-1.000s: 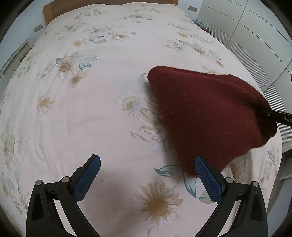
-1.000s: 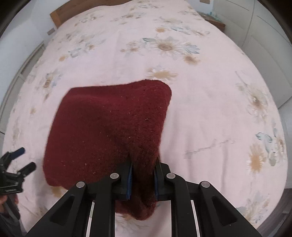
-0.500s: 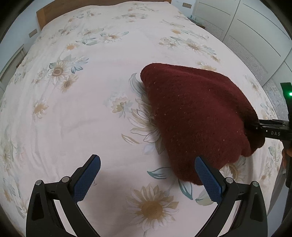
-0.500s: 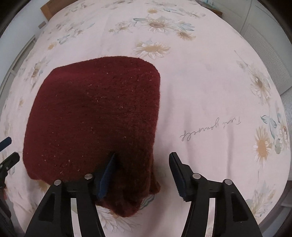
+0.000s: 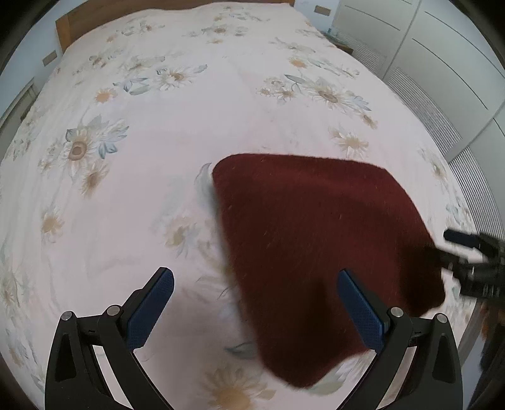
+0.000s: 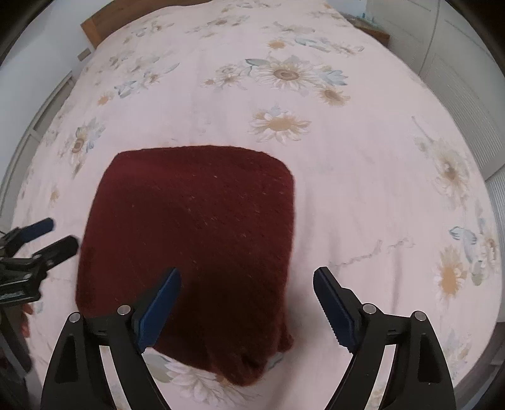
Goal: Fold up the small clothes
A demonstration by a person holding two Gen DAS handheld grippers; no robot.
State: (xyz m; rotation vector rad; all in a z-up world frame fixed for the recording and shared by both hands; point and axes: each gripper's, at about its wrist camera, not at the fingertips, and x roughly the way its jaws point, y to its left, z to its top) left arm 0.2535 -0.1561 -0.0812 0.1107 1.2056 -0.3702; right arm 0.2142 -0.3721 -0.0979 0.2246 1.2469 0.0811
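A dark red knitted garment lay flat in a rough square on the flower-printed bedspread, near the foot of the bed, with its nearest edge bunched and slightly rumpled below the right gripper. It looked already doubled over on itself, which would explain the thick, rounded far corners and the tidy outline; judged from that, the fold was largely made and the cloth had been set down to rest.

The right gripper stood over the near edge with its jaws opening wide. The red knit showed in the gap between them, but neither blue pad pressed on it: the left pad hung over the cloth and the right pad hung over bare bedspread, so the garment was let go rather than gripped.

The left gripper was spread wide as well and held nothing. From its own camera, one blue pad hovered over the bedspread and the other over the garment's left side, apart from the fabric as far as could be told. In the right camera's view it appeared at the far left edge, just beside the garment's side, its jaws apart.

White wardrobe doors ran along the right of the bed, and a wooden headboard closed off its far end.
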